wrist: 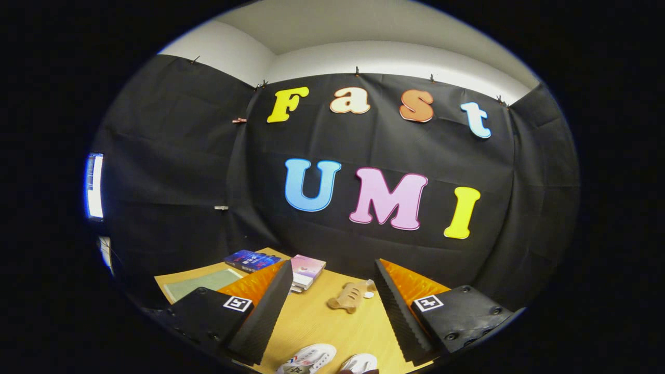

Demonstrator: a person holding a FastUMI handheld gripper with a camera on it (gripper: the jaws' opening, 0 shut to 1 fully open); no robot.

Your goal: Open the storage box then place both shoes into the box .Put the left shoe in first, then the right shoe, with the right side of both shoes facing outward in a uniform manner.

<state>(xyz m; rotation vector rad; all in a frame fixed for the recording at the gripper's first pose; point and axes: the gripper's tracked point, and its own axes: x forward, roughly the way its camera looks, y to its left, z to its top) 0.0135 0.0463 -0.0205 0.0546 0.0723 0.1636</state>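
My gripper (pixel 330 291) hangs high above the wooden table (pixel 317 322), wide open, nothing between its black ribbed pads (pixel 267 306). Two white shoes lie on the table below and between the fingers, close to me: one with red and blue stripes (pixel 307 359), the other plain white (pixel 359 363) to its right, both partly cut off. No storage box is in sight.
Beyond the fingers a tan plush toy (pixel 349 298) lies beside a small white object (pixel 368 294). Further back left are a stack of books with a pink cover (pixel 306 271), blue booklets (pixel 251 259) and a green mat (pixel 200 284). A lit screen (pixel 94 185) hangs at far left.
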